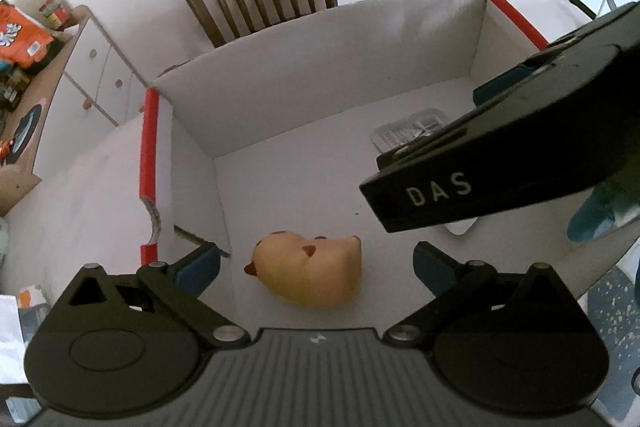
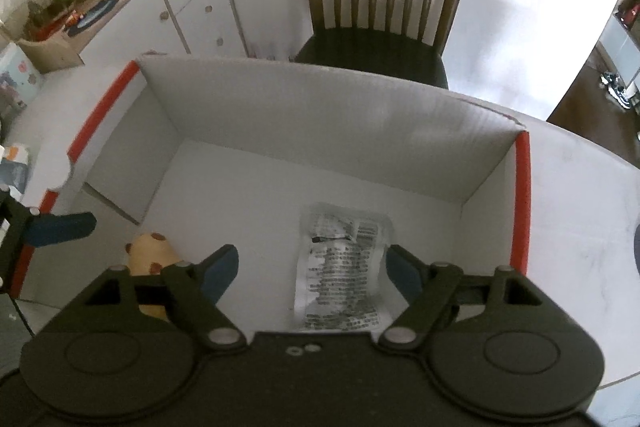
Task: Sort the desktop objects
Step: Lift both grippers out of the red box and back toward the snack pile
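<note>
Two items are being held in the white box [image 2: 320, 115] on the worktop [image 2: 580, 187]: a yellow toy [image 1: 310, 269] lying on its side at the near left, and a printed sachet [image 2: 344, 267] at the near right. Both the left gripper [image 1: 316, 269] and the right gripper [image 2: 312, 273] are being kept above them with jaws wide and empty. Sorting of these two is judged done; anything left is not being shown. The toy's long axis is running left to right, its red tip pointing left; the sachet's near to far.

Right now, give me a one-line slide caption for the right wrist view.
Open right gripper above a crinkled clear printed packet lying in the white red-edged cardboard box, beside a tan spotted toy animal.
</note>
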Demonstrator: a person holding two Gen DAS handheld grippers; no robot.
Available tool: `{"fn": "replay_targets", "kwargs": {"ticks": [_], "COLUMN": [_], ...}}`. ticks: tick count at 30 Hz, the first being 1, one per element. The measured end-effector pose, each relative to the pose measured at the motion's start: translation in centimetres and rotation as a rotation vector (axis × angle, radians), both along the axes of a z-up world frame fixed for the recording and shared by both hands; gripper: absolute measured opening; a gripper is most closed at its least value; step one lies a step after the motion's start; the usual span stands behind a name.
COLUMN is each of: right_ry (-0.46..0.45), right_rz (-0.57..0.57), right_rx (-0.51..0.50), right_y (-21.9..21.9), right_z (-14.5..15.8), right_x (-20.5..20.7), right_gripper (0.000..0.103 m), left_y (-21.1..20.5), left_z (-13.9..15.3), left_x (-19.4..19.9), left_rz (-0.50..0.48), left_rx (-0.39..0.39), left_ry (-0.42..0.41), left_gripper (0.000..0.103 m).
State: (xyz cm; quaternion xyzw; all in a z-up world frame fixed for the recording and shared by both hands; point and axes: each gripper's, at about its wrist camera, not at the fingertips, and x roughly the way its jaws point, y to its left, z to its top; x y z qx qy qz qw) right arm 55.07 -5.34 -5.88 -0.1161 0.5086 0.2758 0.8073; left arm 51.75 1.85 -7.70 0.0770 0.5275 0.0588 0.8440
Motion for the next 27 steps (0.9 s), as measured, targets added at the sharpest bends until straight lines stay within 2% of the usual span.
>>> {"fn": "replay_targets", "kwargs": {"ticks": [9, 22, 27], "right_ry": [-0.055, -0.068, -0.103], "right_rz": [0.039, 0.017, 0.006], "right_rx": [0.015, 0.049, 0.075], "right_y": [-0.1, -1.4, -2.0], "right_z": [1.9, 3.7, 4.6], "right_x": [-1.5, -3.1, -4.3], "right_gripper": [0.083, 0.085, 0.086], "left_y": [-0.1, -0.7, -0.7], "left_z": [0.9, 2.9, 3.5], "left_x": [-1.0, -3.2, -4.0], "left_rz": [0.018, 0.023, 0.026], "left_rx": [-0.015, -0.023, -0.025], "left_ry": [-0.019, -0.07, -0.08], "left_gripper": [0.103, 0.103, 0.103]}}
